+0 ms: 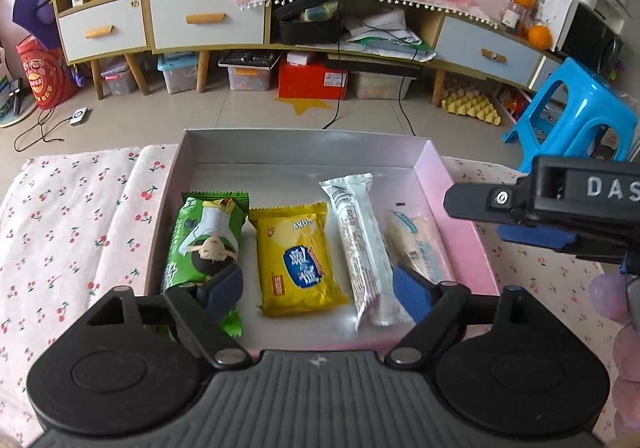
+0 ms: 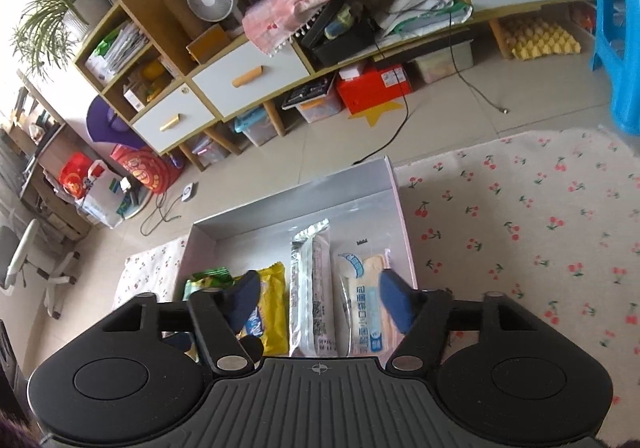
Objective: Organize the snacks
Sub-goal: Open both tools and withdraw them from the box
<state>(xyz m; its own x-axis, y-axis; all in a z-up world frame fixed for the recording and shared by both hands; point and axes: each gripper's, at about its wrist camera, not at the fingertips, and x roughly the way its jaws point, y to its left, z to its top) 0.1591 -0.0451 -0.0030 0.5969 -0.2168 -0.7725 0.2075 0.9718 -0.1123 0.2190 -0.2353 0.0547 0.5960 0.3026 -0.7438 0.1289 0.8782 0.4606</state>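
Observation:
A shallow pink box (image 1: 460, 207) with a grey inside lies on a cherry-print cloth. Side by side in it lie a green snack pack (image 1: 204, 240), a yellow pack (image 1: 296, 256), a white wafer bar (image 1: 362, 248) and a pale clear-wrapped pack (image 1: 420, 244). My left gripper (image 1: 318, 294) is open and empty above the box's near edge. My right gripper (image 2: 320, 298) is open and empty over the same box (image 2: 396, 203), with the white bar (image 2: 312, 288) and pale pack (image 2: 362, 300) between its fingers. The right gripper's body (image 1: 560, 203) shows at right in the left wrist view.
The cherry-print cloth (image 1: 72, 232) covers the table on both sides of the box (image 2: 520, 240). A blue plastic stool (image 1: 576, 111) stands at the right. A long cabinet with drawers (image 1: 208, 19) lines the far wall, with bins, a red box and cables on the floor.

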